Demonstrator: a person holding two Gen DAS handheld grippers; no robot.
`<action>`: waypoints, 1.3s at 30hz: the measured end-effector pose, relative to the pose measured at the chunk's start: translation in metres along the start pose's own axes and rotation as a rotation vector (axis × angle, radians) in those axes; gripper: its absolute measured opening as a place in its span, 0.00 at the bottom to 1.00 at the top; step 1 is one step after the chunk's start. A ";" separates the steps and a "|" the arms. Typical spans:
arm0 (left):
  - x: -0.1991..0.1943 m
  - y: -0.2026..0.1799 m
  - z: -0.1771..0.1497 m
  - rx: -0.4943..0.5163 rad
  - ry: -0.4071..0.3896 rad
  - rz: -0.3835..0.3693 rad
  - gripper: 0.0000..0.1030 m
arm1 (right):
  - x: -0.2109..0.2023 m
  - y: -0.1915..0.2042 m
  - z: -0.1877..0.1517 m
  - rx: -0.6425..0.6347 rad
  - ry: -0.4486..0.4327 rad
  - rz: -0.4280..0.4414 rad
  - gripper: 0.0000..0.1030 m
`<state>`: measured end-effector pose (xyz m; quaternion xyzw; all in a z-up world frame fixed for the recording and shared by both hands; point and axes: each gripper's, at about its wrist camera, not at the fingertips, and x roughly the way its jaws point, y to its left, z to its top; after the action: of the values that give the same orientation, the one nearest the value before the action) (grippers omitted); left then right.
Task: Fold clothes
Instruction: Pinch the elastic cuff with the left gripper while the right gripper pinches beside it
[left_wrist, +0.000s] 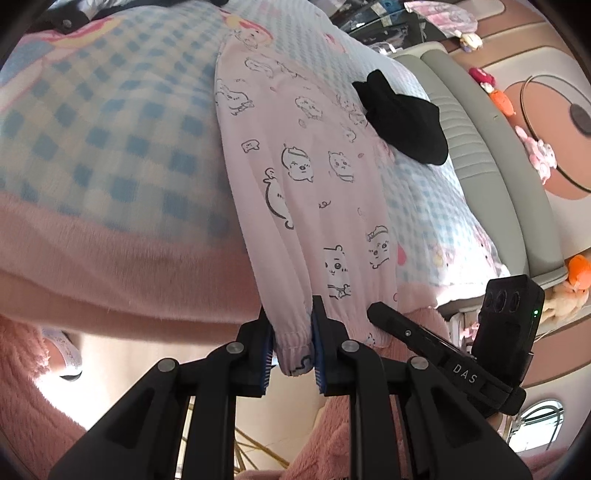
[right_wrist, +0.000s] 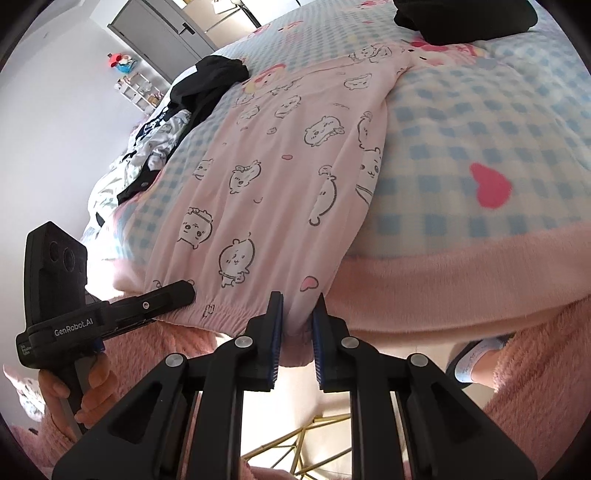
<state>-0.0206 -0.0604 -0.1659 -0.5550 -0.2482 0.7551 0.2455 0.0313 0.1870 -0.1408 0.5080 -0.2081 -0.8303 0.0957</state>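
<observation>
Pink cartoon-print pyjama trousers (left_wrist: 314, 192) lie lengthwise on my blue-checked, pink-edged blanket (left_wrist: 110, 147), cuffs hanging over the near edge. My left gripper (left_wrist: 293, 332) pinches one elastic cuff; my right gripper (right_wrist: 297, 325) seems closed on the other, though the cloth there is shadowed. A black garment (left_wrist: 402, 122) rests beside the trousers, more dark clothes (right_wrist: 207, 88) near a white wall (right_wrist: 55, 110).

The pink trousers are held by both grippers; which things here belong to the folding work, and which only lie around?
Belong to the job:
- pink trousers
- left gripper
- right gripper
- checked blanket beneath

Just lying about:
- black garment
- plush toys
- clothes heap
</observation>
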 end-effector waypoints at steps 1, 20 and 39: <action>-0.001 0.000 -0.003 0.000 0.006 0.002 0.18 | 0.000 0.001 -0.002 0.000 0.005 0.002 0.13; -0.011 -0.009 -0.015 0.053 0.044 -0.005 0.18 | -0.013 0.000 -0.016 -0.004 0.030 0.006 0.14; -0.008 -0.011 -0.013 0.028 0.036 -0.021 0.19 | -0.027 -0.039 0.015 0.087 -0.044 -0.028 0.24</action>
<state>-0.0049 -0.0561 -0.1566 -0.5622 -0.2391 0.7458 0.2654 0.0328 0.2354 -0.1309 0.4960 -0.2389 -0.8328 0.0574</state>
